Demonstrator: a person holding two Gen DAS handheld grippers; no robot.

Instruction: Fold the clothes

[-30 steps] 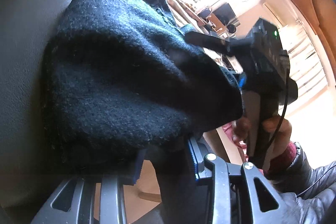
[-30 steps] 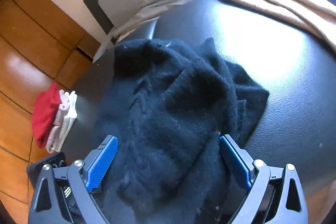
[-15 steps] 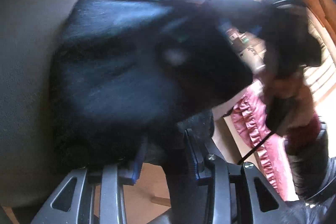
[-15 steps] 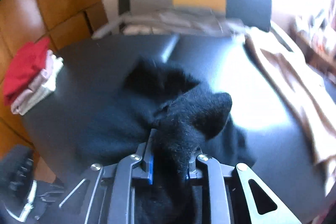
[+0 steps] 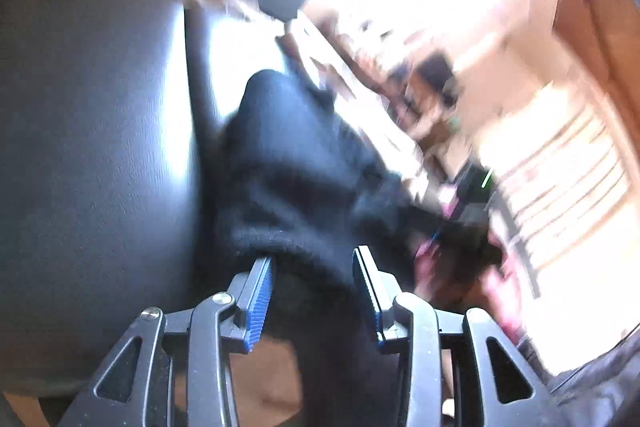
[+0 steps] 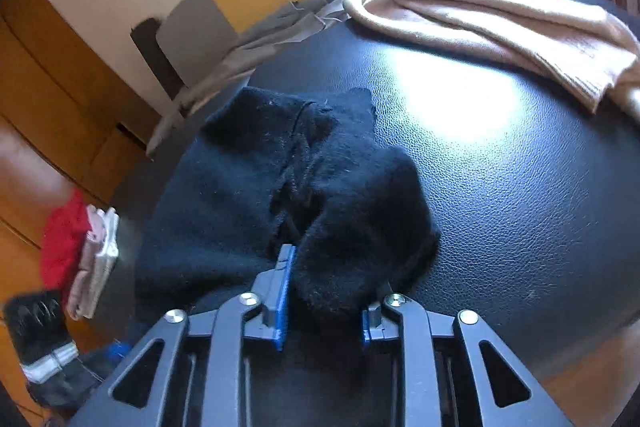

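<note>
Black sweater (image 6: 280, 187) bunched on black leather surface (image 6: 520, 207); clamped in right gripper (image 6: 324, 291), also between loosening left gripper (image 5: 314, 291) pads, contact unclear.

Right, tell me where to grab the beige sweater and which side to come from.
Probably best to take the beige sweater by its ribbed end, which lies flat on the black leather surface. Come in low from the near side, right of the black sweater: that edge faces this way with nothing in front, while farther back the fabric bunches in folds.
</note>
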